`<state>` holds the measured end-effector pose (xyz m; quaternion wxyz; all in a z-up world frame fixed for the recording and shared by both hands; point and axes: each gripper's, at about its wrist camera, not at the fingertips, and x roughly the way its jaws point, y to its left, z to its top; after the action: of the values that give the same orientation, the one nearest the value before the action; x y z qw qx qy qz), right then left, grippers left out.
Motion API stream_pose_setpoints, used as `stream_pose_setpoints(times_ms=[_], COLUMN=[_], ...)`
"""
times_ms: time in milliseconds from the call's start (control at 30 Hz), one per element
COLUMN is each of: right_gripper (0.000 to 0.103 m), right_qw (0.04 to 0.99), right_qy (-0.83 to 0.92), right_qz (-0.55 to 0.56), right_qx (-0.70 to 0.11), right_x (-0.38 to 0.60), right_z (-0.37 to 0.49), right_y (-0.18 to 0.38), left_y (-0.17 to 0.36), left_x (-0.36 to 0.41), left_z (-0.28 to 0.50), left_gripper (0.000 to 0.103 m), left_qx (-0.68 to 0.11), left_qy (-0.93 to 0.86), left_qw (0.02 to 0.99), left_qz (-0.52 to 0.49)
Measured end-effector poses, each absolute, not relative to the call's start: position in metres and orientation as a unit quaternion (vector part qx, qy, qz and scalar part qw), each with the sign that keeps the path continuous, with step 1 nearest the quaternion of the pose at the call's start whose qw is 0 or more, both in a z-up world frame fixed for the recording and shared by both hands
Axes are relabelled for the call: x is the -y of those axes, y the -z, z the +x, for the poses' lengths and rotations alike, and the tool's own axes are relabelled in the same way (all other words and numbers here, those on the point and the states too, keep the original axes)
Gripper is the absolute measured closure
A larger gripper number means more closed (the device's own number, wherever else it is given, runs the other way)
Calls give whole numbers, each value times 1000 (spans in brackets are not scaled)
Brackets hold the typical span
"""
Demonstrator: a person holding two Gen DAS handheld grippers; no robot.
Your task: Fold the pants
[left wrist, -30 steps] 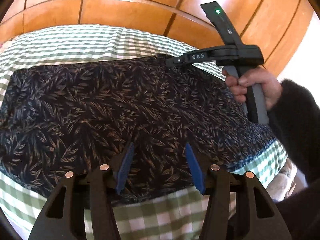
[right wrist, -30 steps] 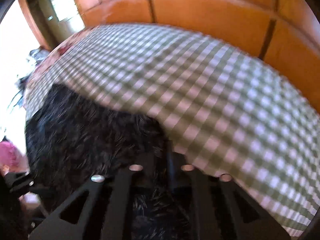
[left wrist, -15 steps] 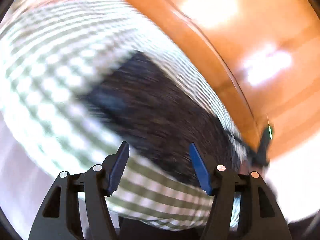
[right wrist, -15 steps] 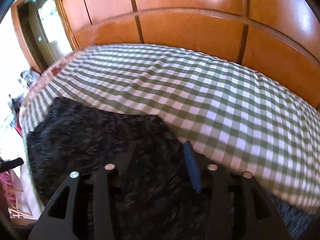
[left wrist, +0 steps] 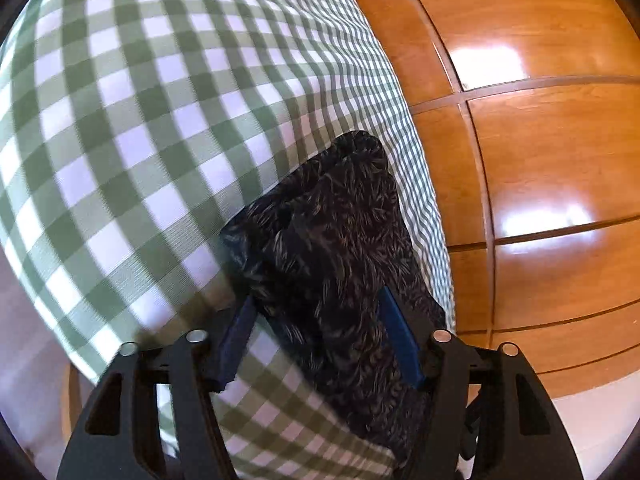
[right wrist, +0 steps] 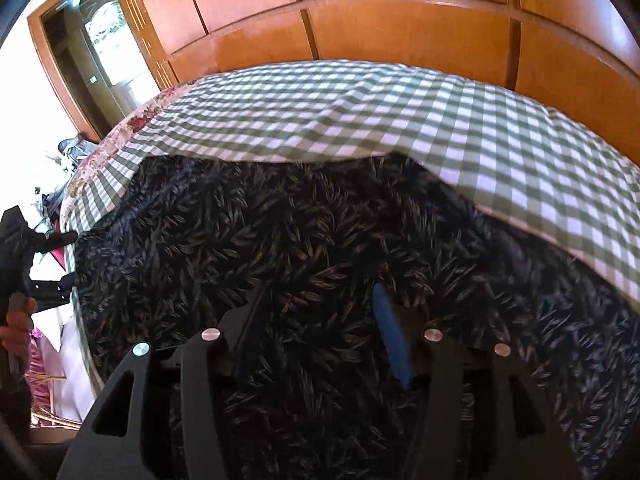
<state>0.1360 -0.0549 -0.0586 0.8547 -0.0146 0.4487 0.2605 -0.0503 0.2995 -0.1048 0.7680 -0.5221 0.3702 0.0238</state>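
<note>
My left gripper (left wrist: 320, 344): jaws wide, pants (left wrist: 340, 240) edge lying between blue pads, not pinched. My right gripper (right wrist: 316, 340): jaws wide over pants (right wrist: 280, 240). Pants spread flat on green checked bedspread (right wrist: 400, 120). Beyond, wooden wardrobe panels (right wrist: 400, 12).

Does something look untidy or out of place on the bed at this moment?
Nothing is spilled or damaged. The pants lie on the checked sheet, but the end near the left tool is bunched and rumpled rather than flat.
</note>
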Motion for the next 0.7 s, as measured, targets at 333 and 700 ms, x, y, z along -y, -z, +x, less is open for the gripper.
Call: stream_pose_setpoints(times_ms=[333, 700], right_gripper=[41, 39], right_qw=[862, 858], right_qy=[-268, -270], right_qz=[-11, -5], right_qx=[-431, -437], right_x=[56, 59], right_z=[135, 132], right_y=[71, 64], left_y=[96, 17], left_x=[-267, -224], left_z=[-44, -42], left_gripper=[87, 69], left_qx=[-435, -366], left_qy=[-90, -125], left_qw=[835, 904], left_qz=[-326, -184])
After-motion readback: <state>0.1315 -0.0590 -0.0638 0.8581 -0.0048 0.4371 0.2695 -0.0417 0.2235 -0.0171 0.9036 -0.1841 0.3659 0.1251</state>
